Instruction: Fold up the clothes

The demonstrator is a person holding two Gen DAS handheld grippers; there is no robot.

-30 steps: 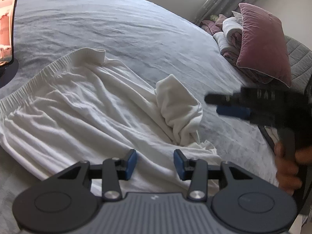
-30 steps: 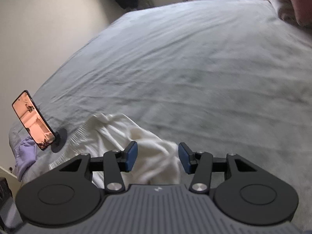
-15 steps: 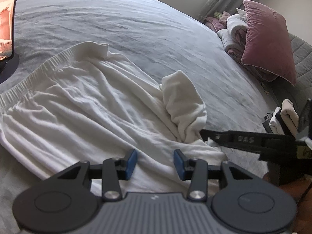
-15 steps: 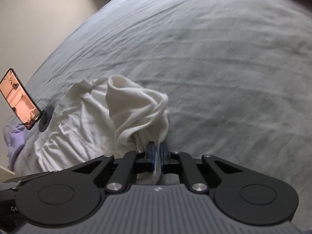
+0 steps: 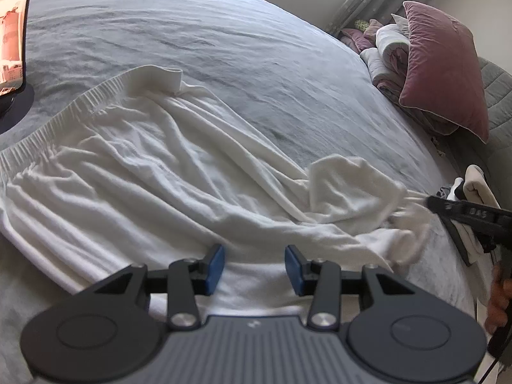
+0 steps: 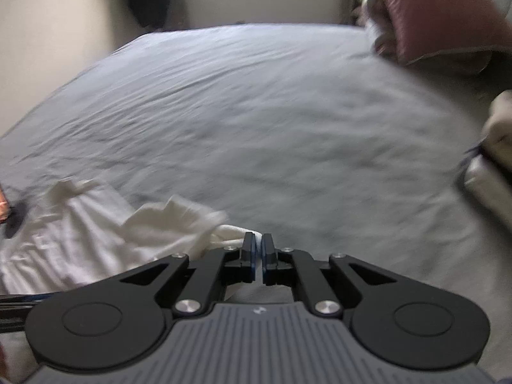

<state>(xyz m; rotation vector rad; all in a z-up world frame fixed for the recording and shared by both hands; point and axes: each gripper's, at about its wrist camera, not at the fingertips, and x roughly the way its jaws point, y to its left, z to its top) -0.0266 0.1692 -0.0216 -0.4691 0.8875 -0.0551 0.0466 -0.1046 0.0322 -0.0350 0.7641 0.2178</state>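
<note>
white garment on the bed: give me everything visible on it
The white garment looks like soft, thin knit cloth with a gathered elastic band along its far-left edge. It lies spread and heavily wrinkled on the grey bed cover, one end bunched and drawn out toward the right. The right gripper is shut on that bunched end. The left gripper hangs open over the near edge; whether it touches the cloth is unclear.

Creased matt white cotton garment (image 5: 153,172) — velvety pillow (image 5: 444,76).
</note>
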